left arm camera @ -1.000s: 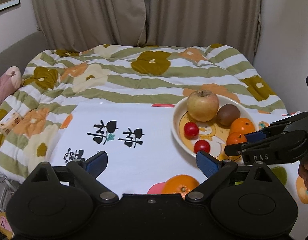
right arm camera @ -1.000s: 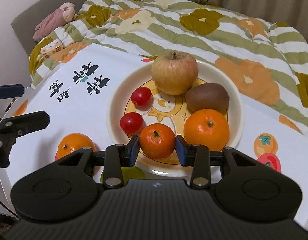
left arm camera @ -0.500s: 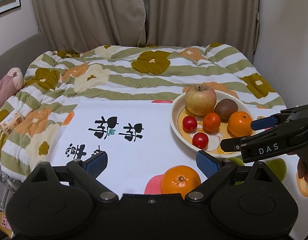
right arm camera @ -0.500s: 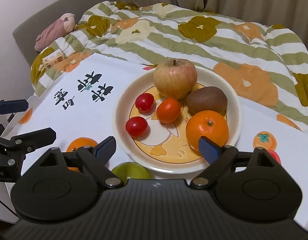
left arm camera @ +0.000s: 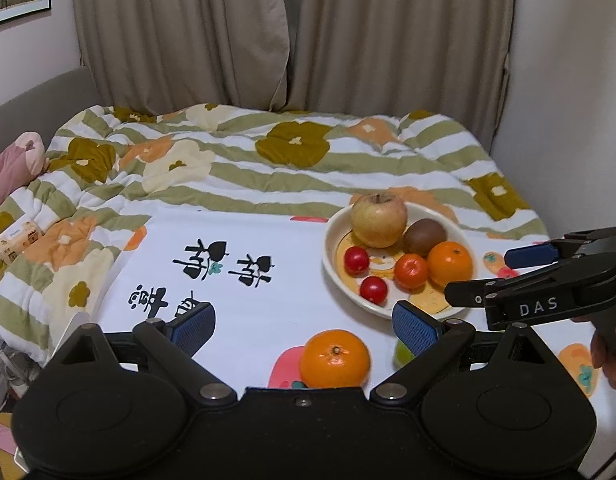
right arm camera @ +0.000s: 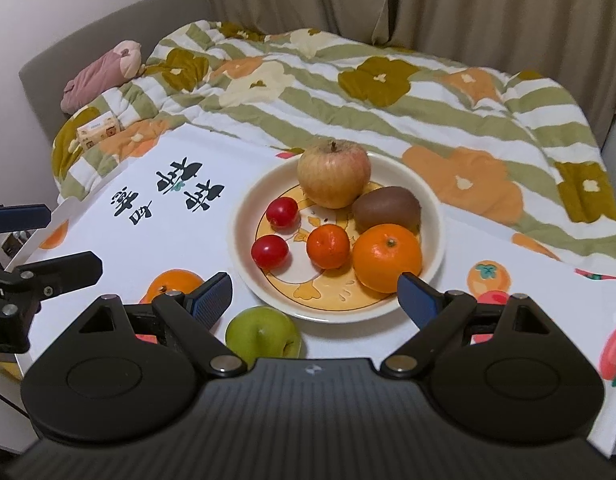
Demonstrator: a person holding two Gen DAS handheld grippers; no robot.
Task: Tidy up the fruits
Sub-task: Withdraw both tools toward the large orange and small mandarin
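Both grippers wide open, empty: left gripper [left arm camera: 304, 322], right gripper [right arm camera: 315, 294]. Plate [right arm camera: 433, 216] near surface's right side holds apple, kiwi, two cherry tomatoes, two oranges. Loose orange [left arm camera: 334, 358] and green apple [right arm camera: 263, 337] sit at front edge, off plate. Likely next: close on one, lift into plate. Right gripper reads "DAS"; mat lettering unreadable.

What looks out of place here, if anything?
Two fruits lie off the plate on the white cloth: an orange and a green apple, both beside its near rim. The other six fruits sit inside it. Nothing looks spilled or damaged. Both grippers, left and right, are open and empty.
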